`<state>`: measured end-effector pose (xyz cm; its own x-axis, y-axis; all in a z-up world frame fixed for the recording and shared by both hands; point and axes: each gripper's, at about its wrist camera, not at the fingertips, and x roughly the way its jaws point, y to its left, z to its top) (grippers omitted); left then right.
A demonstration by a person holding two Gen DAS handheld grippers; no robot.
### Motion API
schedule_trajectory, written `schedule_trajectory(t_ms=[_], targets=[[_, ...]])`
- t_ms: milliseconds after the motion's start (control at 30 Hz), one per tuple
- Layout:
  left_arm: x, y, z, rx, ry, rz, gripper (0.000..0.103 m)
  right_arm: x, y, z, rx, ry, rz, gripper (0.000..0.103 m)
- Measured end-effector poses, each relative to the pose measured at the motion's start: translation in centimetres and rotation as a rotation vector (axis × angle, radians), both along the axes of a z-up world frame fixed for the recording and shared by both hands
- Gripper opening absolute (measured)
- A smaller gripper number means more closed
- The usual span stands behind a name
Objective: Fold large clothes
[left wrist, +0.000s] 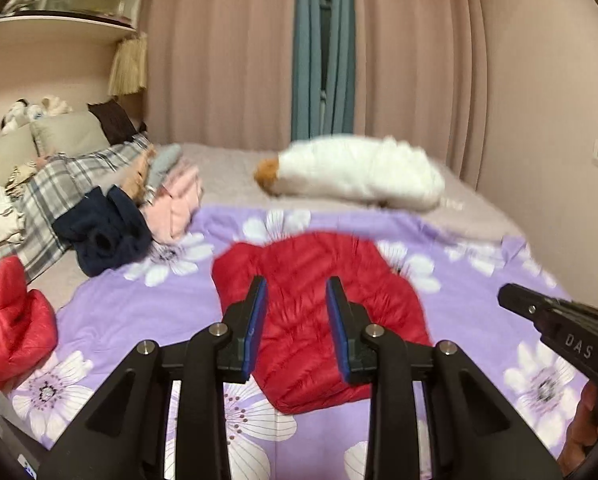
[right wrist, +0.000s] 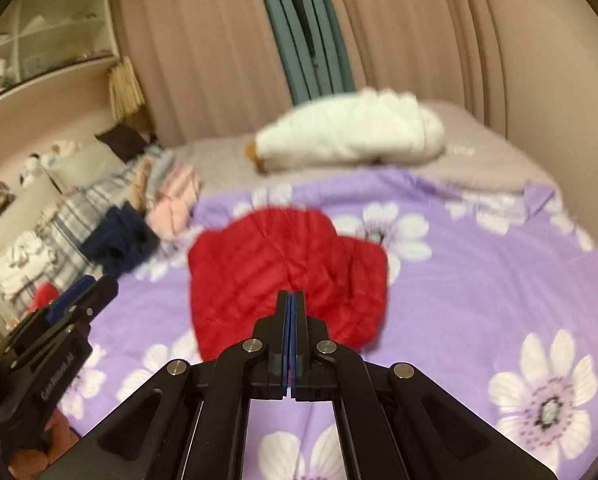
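A red quilted down jacket (left wrist: 315,312) lies folded into a compact shape on the purple flowered bedspread (left wrist: 139,304); it also shows in the right wrist view (right wrist: 275,272). My left gripper (left wrist: 296,292) is open and empty, held above the jacket's near part. My right gripper (right wrist: 290,300) is shut with nothing between its pads, above the jacket's near edge. The right gripper's body shows at the right edge of the left wrist view (left wrist: 559,320). The left gripper shows at the lower left of the right wrist view (right wrist: 83,292).
A second red down garment (left wrist: 11,320) lies bunched at the bed's left edge. A navy garment (left wrist: 107,232), pink clothes (left wrist: 175,204) and a plaid one (left wrist: 59,184) are piled at the left. A folded white fluffy garment (left wrist: 359,176) lies at the far side. Curtains hang behind.
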<state>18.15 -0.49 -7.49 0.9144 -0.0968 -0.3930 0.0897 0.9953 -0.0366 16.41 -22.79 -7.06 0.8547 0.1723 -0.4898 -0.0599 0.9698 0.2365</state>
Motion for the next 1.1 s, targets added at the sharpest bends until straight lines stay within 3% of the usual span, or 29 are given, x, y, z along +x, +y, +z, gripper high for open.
schedule_trajectory(t_ms=[100, 167, 267, 333, 367, 400, 467, 567, 800, 900, 1000, 1100], targets=[[-2.7, 1.0, 2.5, -0.022, -0.040, 0.007, 0.053, -3.1, 0.3, 2.7, -0.051, -0.068, -0.032, 0.000], [-4.2, 1.8, 3.6, -0.046, -0.052, 0.024, 0.079, -4.7, 0.6, 3.8, -0.090, -0.099, -0.053, 0.000], [-6.7, 3.5, 4.6, -0.176, -0.114, 0.002, 0.098, -6.5, 0.5, 4.2, -0.090, -0.107, -0.072, 0.000], [-8.3, 4.0, 4.9, -0.223, -0.166, -0.017, 0.103, -7.6, 0.3, 4.2, -0.087, -0.107, -0.088, 0.000], [-8.9, 4.0, 5.0, -0.228, -0.183, -0.030, 0.103, -7.7, 0.2, 4.0, -0.095, -0.109, -0.092, 0.022], [-9.6, 3.9, 5.1, -0.223, -0.195, -0.035, 0.103, -7.9, 0.2, 3.9, -0.109, -0.118, -0.099, 0.067], [-10.3, 3.8, 5.4, -0.212, -0.217, -0.008, 0.103, -8.9, 0.1, 4.0, -0.122, -0.171, -0.138, 0.103], [-10.9, 3.8, 5.7, -0.200, -0.239, 0.017, 0.103, -10.6, -0.3, 4.4, -0.078, -0.250, -0.192, 0.103], [-12.7, 4.5, 5.5, -0.198, -0.274, 0.095, 0.103, -13.3, -1.1, 4.4, -0.007, -0.291, -0.266, 0.103], [-14.1, 4.6, 3.8, -0.203, -0.271, 0.102, 0.103, -15.1, -1.2, 2.8, 0.033, -0.286, -0.294, 0.103], [-15.6, 4.7, 1.5, -0.225, -0.259, 0.111, 0.103, -15.7, -1.5, 1.4, 0.087, -0.288, -0.228, 0.103], [-16.3, 4.9, 0.5, -0.232, -0.261, 0.113, 0.103, -15.9, -1.3, 0.6, 0.064, -0.278, -0.244, 0.103]])
